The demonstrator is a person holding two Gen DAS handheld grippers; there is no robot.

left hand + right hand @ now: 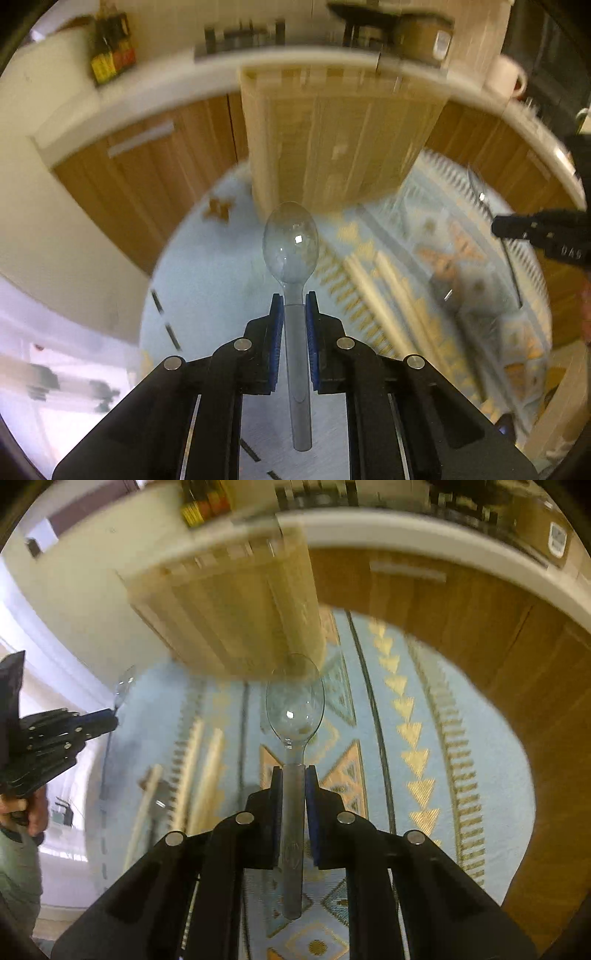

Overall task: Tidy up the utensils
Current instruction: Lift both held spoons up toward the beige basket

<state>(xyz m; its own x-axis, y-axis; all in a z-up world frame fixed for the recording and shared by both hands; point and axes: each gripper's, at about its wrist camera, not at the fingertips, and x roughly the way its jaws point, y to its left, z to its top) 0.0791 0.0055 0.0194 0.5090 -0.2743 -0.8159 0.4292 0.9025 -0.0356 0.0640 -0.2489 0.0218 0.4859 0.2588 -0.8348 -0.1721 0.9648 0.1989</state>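
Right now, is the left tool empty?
No, the left tool is shut on the handle of a clear plastic spoon, whose bowl sticks out ahead of the blue pads.

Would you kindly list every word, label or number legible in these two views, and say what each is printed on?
"DAG", roughly, in pale letters on the right hand-held gripper; blurred, so uncertain.
Label on the brown container: too blurred to read.
Yellow and red labels on the bottles: too blurred to read.
Embossed mark on the right spoon's handle: unreadable.
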